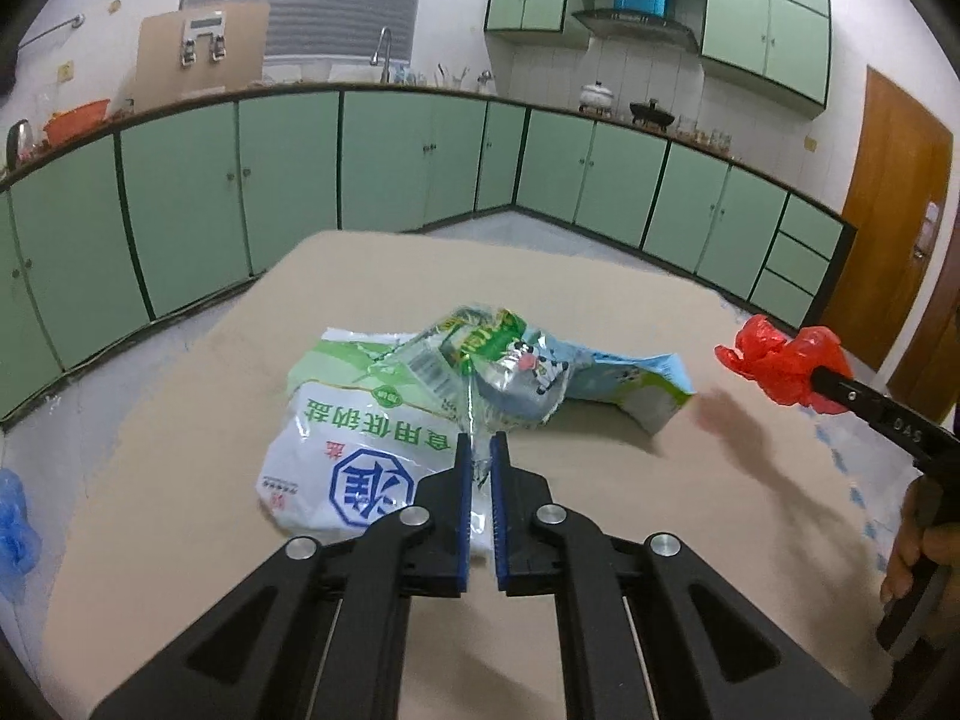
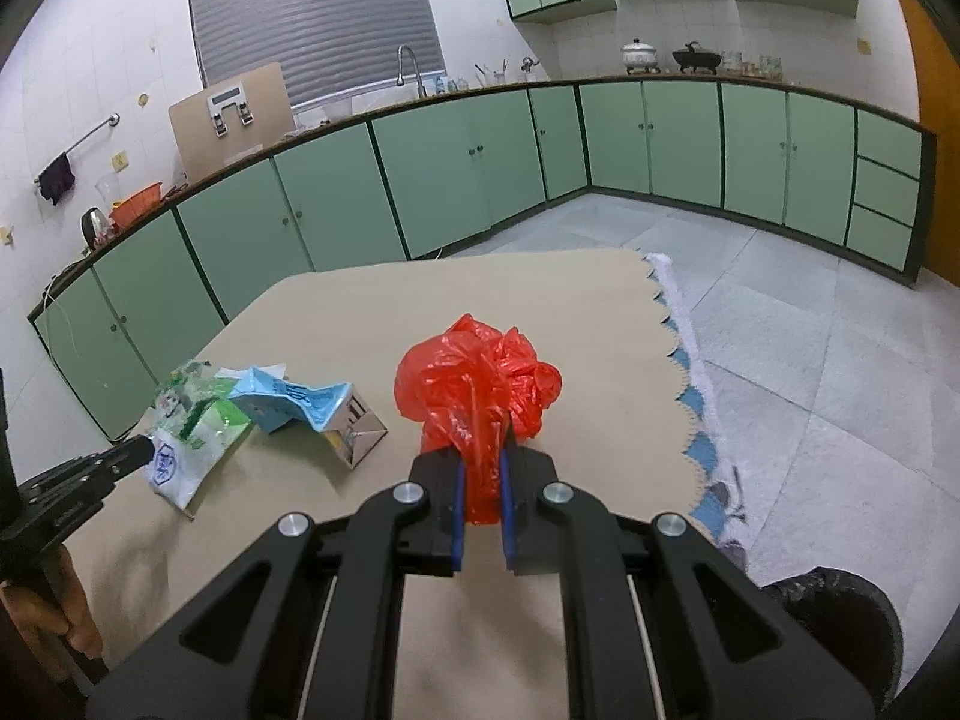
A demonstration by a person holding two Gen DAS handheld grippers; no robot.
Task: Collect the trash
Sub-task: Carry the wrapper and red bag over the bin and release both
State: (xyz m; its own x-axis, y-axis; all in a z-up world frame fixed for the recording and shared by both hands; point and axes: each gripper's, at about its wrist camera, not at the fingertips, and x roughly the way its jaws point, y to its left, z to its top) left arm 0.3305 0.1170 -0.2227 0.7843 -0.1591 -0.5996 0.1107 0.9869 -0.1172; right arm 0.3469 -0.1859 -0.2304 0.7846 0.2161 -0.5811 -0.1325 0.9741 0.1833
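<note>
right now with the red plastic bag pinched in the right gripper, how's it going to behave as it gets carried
The red plastic bag looks thin and crumpled, so probably floppy and very light. It bunches loosely above the right gripper, so it may sway or unfurl. Its glossy film pinched between the pads could slip under a loose grip.

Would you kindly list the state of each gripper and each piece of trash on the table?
left gripper: shut on clear wrapper
clear wrapper: crumpled, pinched
right gripper: shut on red bag
red bag: bunched, held above the table
salt bag: flat on table
milk carton: crushed, lying on its side
</note>
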